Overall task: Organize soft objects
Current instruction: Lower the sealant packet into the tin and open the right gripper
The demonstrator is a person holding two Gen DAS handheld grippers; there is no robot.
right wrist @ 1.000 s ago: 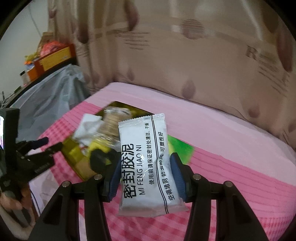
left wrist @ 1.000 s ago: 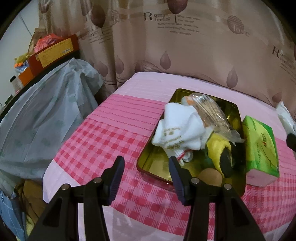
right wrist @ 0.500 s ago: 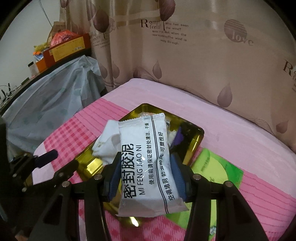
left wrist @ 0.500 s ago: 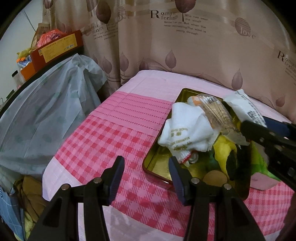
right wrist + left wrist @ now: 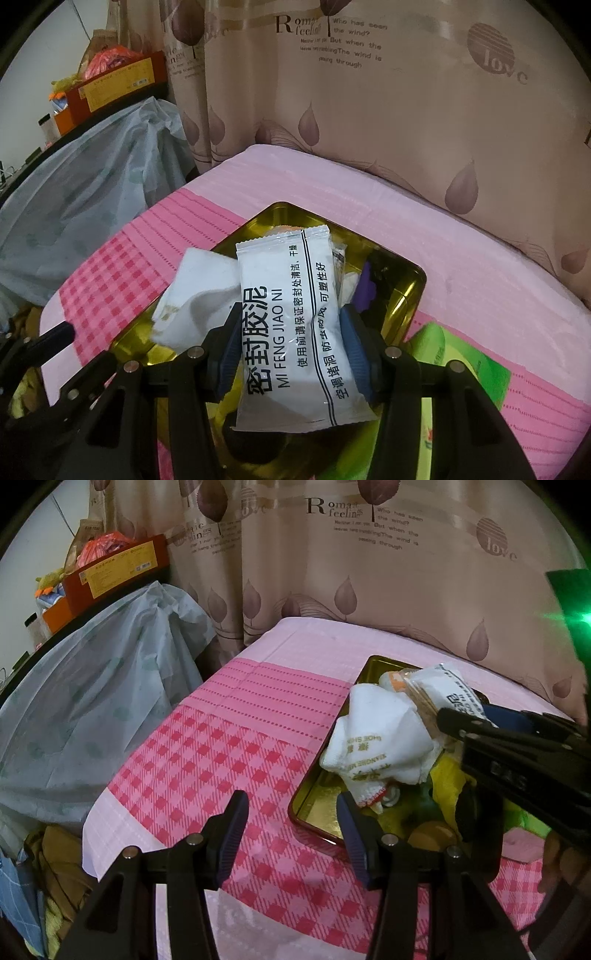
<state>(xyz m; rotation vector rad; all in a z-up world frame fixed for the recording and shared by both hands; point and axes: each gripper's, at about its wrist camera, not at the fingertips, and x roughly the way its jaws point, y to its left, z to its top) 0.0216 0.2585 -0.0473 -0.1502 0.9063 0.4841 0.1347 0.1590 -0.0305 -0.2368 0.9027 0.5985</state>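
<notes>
My right gripper (image 5: 290, 345) is shut on a white sealed packet (image 5: 291, 317) with black Chinese print and holds it over the gold tin tray (image 5: 412, 295). The packet (image 5: 448, 692) and the right gripper also show in the left wrist view, above the tray (image 5: 314, 808). The tray holds a white cloth (image 5: 376, 738) (image 5: 195, 295), a clear bag of sticks, a yellow soft item (image 5: 447, 782) and other small things. My left gripper (image 5: 291, 830) is open and empty, low over the pink checked cloth just left of the tray's near corner.
A green tissue pack (image 5: 458, 373) lies right of the tray. The table has a pink checked cloth (image 5: 207, 760). A beige curtain (image 5: 369, 572) hangs behind. To the left a grey plastic cover (image 5: 85, 701) drapes furniture with orange boxes (image 5: 114, 572) on top.
My right gripper has carried the packet left and forward until it is over the tray. The left gripper has shifted slightly left and stays open.
</notes>
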